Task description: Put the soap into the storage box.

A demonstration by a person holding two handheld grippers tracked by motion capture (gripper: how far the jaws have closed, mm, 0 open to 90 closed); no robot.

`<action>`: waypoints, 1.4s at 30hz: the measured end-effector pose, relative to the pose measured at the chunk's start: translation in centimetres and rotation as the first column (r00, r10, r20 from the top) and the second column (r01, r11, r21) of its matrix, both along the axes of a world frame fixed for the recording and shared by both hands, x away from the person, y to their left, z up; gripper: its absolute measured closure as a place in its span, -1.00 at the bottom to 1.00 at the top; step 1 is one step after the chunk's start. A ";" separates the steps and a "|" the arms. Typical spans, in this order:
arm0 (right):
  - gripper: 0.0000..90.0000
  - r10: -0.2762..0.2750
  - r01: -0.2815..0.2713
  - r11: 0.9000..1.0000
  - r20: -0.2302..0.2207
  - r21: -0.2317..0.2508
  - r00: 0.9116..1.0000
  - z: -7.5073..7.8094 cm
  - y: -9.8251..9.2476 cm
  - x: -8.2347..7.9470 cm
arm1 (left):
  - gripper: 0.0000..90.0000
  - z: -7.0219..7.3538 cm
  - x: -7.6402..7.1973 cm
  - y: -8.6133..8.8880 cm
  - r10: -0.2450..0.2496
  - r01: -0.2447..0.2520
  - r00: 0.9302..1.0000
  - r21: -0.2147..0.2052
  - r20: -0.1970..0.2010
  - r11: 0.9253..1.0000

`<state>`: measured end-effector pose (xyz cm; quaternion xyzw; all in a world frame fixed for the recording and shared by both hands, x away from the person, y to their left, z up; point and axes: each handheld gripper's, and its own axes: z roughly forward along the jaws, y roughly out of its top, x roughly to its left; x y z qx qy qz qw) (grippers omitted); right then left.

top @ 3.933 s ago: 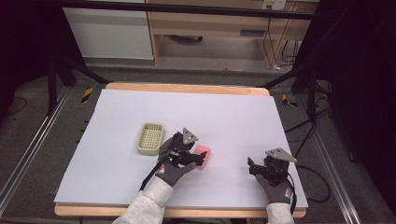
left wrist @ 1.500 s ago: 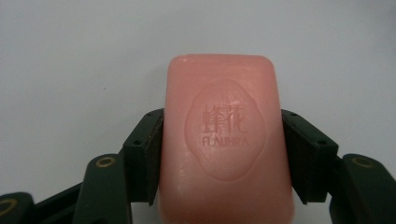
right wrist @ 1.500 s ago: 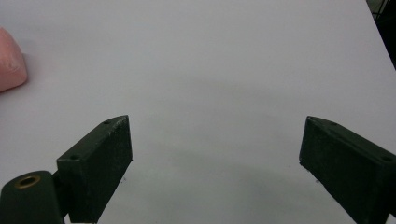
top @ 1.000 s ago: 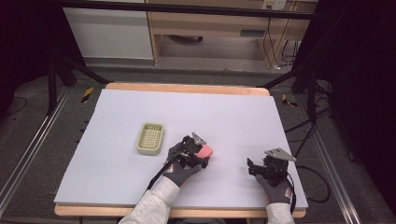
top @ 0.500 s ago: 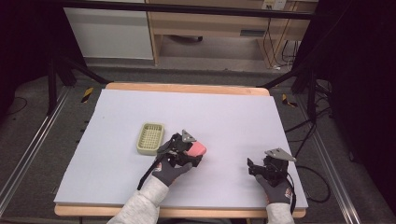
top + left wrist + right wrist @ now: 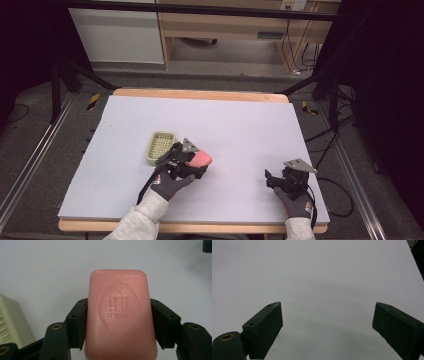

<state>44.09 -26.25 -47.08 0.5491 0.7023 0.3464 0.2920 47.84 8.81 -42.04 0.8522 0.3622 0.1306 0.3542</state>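
Observation:
A pink bar of soap (image 6: 120,315) with an embossed oval stamp sits clamped between the two black jaws of my left gripper (image 6: 118,323). From the high view the soap (image 6: 200,159) is held just above the white table, right of a pale yellow-green soap dish (image 6: 160,147). My left gripper (image 6: 194,165) is shut on the bar, and the dish's edge (image 6: 11,320) shows at the lower left of the left gripper view. My right gripper (image 6: 270,181) rests near the front right of the table; its jaws stand wide apart (image 6: 328,325) with nothing between them.
The white table top (image 6: 240,125) has a wooden rim (image 6: 200,94) at the back. Cables (image 6: 345,205) trail off the right edge. Metal rails (image 6: 27,165) run along both sides on the floor, and a cabinet (image 6: 117,32) stands behind.
My left gripper has lifted the soap off the table and shifted it slightly left, closer to the dish. My right gripper has stayed in place.

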 end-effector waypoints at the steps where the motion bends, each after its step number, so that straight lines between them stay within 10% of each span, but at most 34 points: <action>1: -0.78 -0.001 0.001 1.000 0.000 0.001 1.000 0.0 0.0 0.0 | -0.17 0.0 -0.2 0.4 0.008 -0.008 1.000 -0.006 0.001 1.000; 42: -0.78 0.035 -0.035 0.999 -0.001 -0.027 0.999 0.1 0.9 -0.1 | -0.17 0.7 2.0 7.3 0.198 -0.196 0.980 -0.054 0.036 0.979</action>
